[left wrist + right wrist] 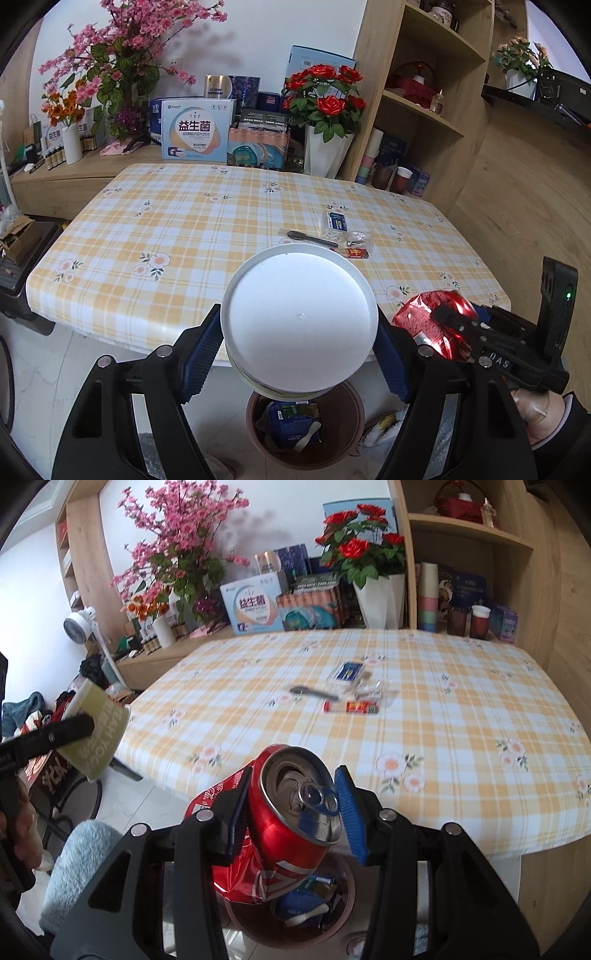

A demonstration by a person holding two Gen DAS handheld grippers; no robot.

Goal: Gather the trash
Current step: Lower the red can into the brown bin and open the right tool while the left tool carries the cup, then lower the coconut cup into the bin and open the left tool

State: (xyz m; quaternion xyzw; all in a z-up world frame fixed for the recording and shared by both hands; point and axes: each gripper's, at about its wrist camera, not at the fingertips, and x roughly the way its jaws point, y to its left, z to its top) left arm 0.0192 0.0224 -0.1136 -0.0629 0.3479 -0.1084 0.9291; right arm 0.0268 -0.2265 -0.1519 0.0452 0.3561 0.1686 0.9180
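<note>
Cup (299, 325) in L gripper (299, 354), level over bin (343, 435).

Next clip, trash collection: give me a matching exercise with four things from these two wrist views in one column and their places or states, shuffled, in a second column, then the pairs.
Things
1. white round paper cup with a lid
2. crushed red soda can
3. brown round trash bin
4. black plastic spoon in a clear wrapper

Places or states
A. lying on the checked tablecloth
B. on the floor, with trash inside
C. clamped in the left gripper
D. clamped in the right gripper

Pairs: 1-C, 2-D, 3-B, 4-A
</note>
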